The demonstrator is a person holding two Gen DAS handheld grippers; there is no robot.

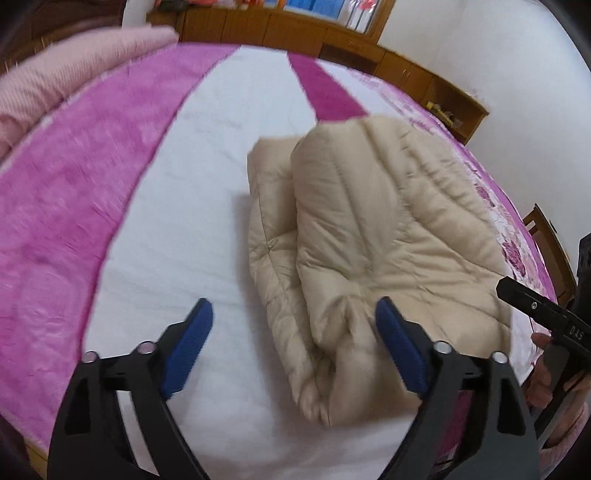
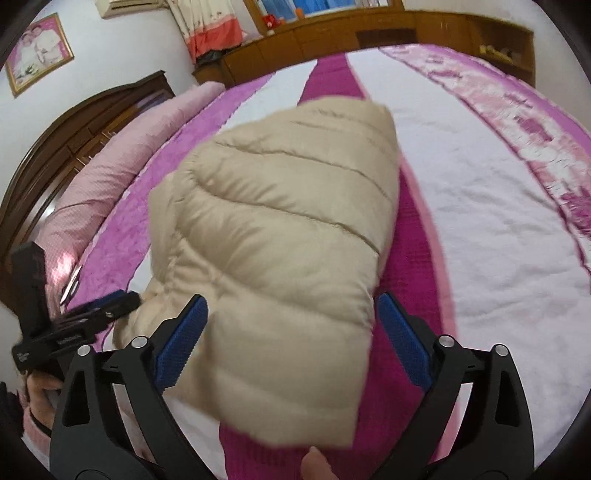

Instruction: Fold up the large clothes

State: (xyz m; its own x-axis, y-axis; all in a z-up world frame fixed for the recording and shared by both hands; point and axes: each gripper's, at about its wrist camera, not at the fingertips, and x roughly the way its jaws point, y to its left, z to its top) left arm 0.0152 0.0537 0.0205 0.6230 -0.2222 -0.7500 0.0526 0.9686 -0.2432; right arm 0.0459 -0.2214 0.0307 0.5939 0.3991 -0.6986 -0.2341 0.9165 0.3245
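Note:
A beige quilted puffer jacket [image 1: 369, 236] lies folded into a thick bundle on the bed, also filling the middle of the right wrist view [image 2: 280, 258]. My left gripper [image 1: 295, 314] is open and empty, its blue pads spread just above the bundle's near left end. My right gripper [image 2: 291, 306] is open, its blue pads either side of the bundle's near edge, not pinching it. The right gripper's black tip shows at the right edge of the left wrist view [image 1: 532, 306]. The left gripper shows at the left of the right wrist view [image 2: 110, 306].
The bed cover [image 1: 177, 221] has white and pink-magenta stripes. A pink rolled quilt [image 2: 110, 177] lies along the dark wooden headboard [image 2: 74, 125]. Wooden cabinets [image 1: 280, 29] stand beyond the far bed edge. A wooden chair [image 1: 550, 243] stands by the bed's right side.

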